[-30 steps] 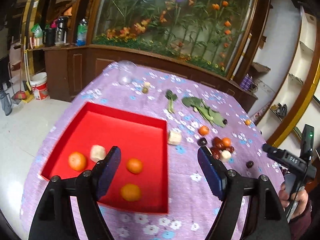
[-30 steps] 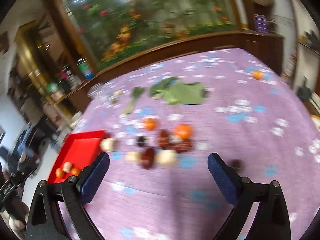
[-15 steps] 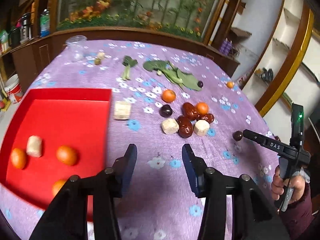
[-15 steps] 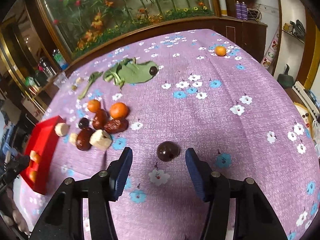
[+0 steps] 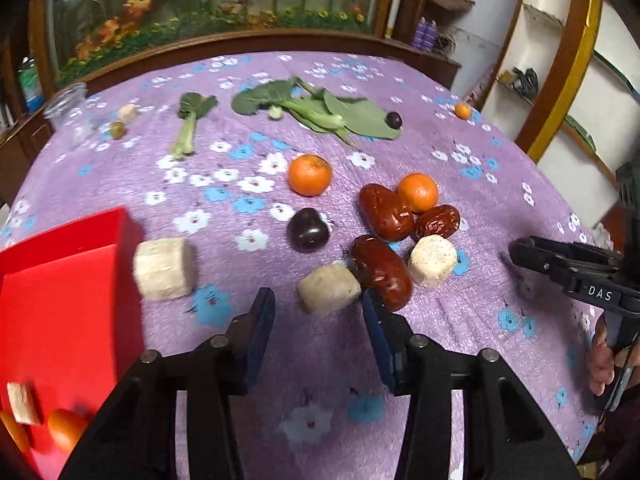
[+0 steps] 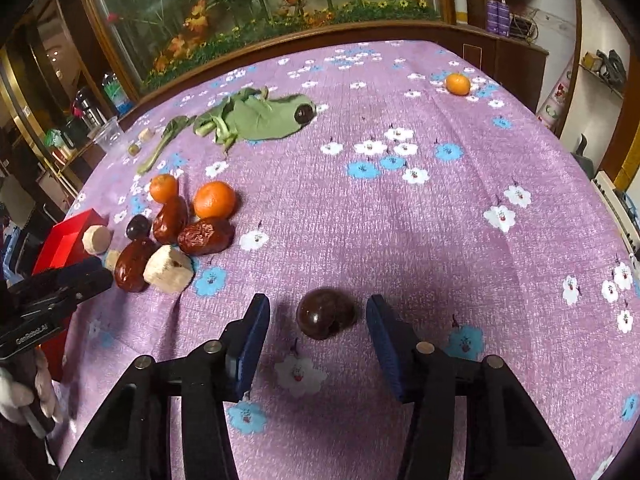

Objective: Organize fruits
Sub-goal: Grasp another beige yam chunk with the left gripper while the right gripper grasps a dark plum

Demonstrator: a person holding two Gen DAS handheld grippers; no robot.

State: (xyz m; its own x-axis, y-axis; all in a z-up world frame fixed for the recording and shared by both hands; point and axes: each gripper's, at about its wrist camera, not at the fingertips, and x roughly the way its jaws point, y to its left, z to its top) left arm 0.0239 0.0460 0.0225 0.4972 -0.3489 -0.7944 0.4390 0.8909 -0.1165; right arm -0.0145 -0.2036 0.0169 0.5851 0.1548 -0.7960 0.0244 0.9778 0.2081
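Note:
My left gripper (image 5: 318, 320) is open just in front of a pale fruit chunk (image 5: 329, 287) beside a red date (image 5: 382, 270). More dates, two oranges (image 5: 310, 174), a dark plum (image 5: 307, 234) and another pale chunk (image 5: 433, 255) lie beyond. The red tray (image 5: 60, 312) at left holds oranges and a pale chunk. My right gripper (image 6: 318, 326) is open, its fingers either side of a dark brown round fruit (image 6: 326, 313) on the purple cloth, not touching it.
Green leaves (image 5: 320, 108) with a dark fruit on them, a small green stalk (image 5: 190, 120), a clear cup (image 5: 68, 116) and a lone orange (image 6: 457, 83) lie farther back. A pale chunk (image 5: 165, 268) sits by the tray's corner. The table edge drops at right.
Both grippers moved forward and lower toward the fruits. The left one now sits at the pale chunk; the right one now straddles the dark round fruit. Both narrowed from wide open a second ago.

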